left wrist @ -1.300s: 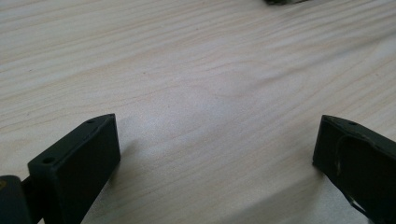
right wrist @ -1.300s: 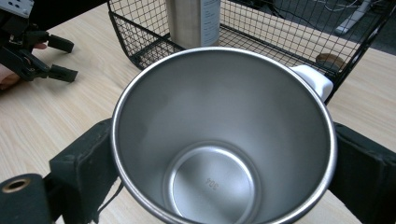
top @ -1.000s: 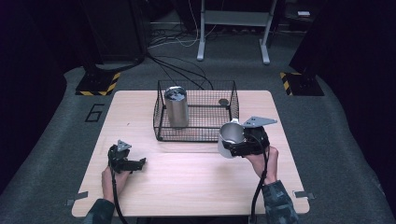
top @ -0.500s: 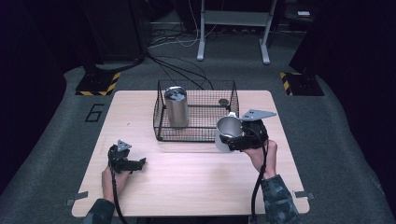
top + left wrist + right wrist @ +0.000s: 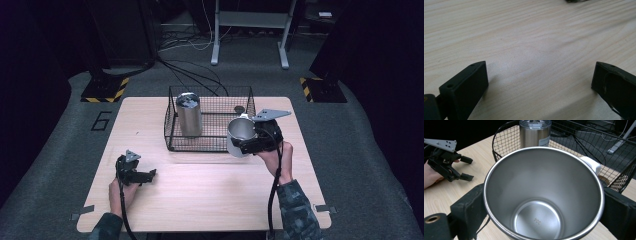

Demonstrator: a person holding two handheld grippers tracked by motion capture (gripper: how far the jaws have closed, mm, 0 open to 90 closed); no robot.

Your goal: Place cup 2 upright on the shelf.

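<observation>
Left gripper [image 5: 141,176] is rested on the table [image 5: 210,195] at its near left, jaws spread wide over bare wood, nothing gripped. Wire basket [image 5: 210,145] is placed mid-table at the far side; a lidded steel tumbler [image 5: 189,114] is stood upright in its left part. Steel cup [image 5: 240,135] is clamped across its body by the right gripper [image 5: 245,145], tilted, held just at the basket's near right corner, above the table.

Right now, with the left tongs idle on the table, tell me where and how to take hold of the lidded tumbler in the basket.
Grip the lidded steel tumbler around its upper body, just under the lid, coming straight down from above. It stands upright inside the wire basket, whose mesh walls block any sideways approach, and its round, straight sides suit a two-jaw pinch. The left tongs are open already.
</observation>
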